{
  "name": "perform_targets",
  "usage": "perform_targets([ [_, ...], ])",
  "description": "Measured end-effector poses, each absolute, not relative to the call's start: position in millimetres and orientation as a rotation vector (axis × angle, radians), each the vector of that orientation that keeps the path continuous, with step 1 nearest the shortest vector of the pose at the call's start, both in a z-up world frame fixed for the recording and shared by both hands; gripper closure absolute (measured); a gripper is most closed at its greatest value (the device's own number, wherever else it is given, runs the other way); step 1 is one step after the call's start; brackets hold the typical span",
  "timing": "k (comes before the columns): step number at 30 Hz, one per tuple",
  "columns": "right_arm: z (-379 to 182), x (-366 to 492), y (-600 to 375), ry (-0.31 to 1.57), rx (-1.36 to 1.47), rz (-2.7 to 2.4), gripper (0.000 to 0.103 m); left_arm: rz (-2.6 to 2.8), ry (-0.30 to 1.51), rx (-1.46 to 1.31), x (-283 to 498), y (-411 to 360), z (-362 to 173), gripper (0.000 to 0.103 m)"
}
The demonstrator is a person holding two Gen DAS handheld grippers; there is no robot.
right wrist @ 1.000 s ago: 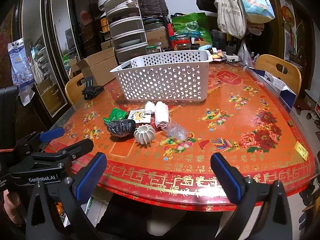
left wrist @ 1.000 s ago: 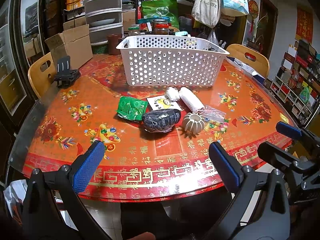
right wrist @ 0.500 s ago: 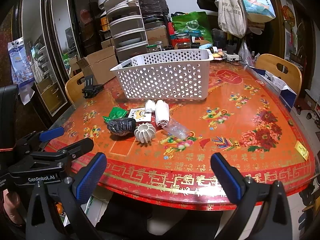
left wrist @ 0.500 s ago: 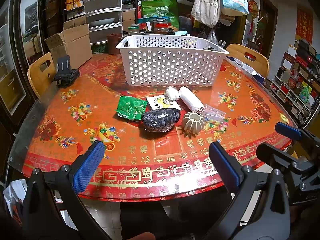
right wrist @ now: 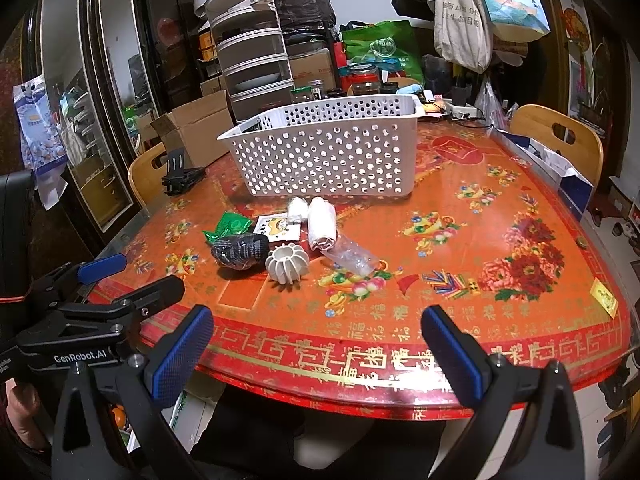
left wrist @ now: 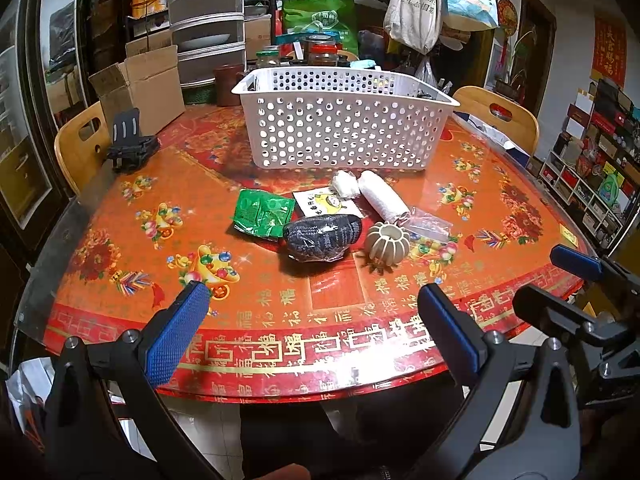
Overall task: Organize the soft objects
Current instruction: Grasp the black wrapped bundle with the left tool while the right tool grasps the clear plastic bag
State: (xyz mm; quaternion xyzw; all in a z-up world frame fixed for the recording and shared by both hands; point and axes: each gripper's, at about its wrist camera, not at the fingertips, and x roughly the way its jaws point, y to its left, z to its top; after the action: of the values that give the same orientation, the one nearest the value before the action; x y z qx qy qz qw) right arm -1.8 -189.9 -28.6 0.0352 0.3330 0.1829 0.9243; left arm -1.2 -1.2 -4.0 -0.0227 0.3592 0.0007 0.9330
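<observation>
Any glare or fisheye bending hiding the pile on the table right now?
Left wrist: glare streaks the table near edge only; dark sock bundle sharp, slightly shiny. Right wrist: same edge glare, strong fisheye bending at borders, basket and ribbed white ball clear.

I count one white basket (left wrist: pixel 344 120), two white rolls (left wrist: pixel 382 199), one green packet (left wrist: pixel 262 212), one dark bundle (left wrist: pixel 322 236), one ribbed ball (left wrist: pixel 387 242).
</observation>
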Motion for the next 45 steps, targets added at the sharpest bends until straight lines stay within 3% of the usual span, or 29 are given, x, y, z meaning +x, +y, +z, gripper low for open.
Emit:
perform_targets([
  [12, -38, 7, -204, 0.527, 0.081, 0.320, 0.000, -0.005, 0.685, -0.047, 6, 12, -7, 0.000],
  [21, -78, 58, -196, 0.711, 0.112, 0.402, 0.000, -0.055, 0.764, 0.013, 38, 18, -42, 0.000],
  [26, -91, 84, -188, 0.768, 0.071, 0.404, 0.014, -0.092, 0.813, 0.020, 73, 15, -56, 0.002],
  [31, -92, 103, -187, 0.769, 0.057, 0.400, 0.033, -0.075, 0.852, -0.001, 100, 20, -68, 0.017],
  [39, -90, 120, -176, 0.796, -0.040, 0.414, 0.037, -0.113, 0.864, -0.014, 122, 19, -76, 0.017],
  [45, -90, 126, -166, 0.793, -0.105, 0.422, 0.052, -0.125, 0.867, -0.034, 128, 24, -80, 0.018],
])
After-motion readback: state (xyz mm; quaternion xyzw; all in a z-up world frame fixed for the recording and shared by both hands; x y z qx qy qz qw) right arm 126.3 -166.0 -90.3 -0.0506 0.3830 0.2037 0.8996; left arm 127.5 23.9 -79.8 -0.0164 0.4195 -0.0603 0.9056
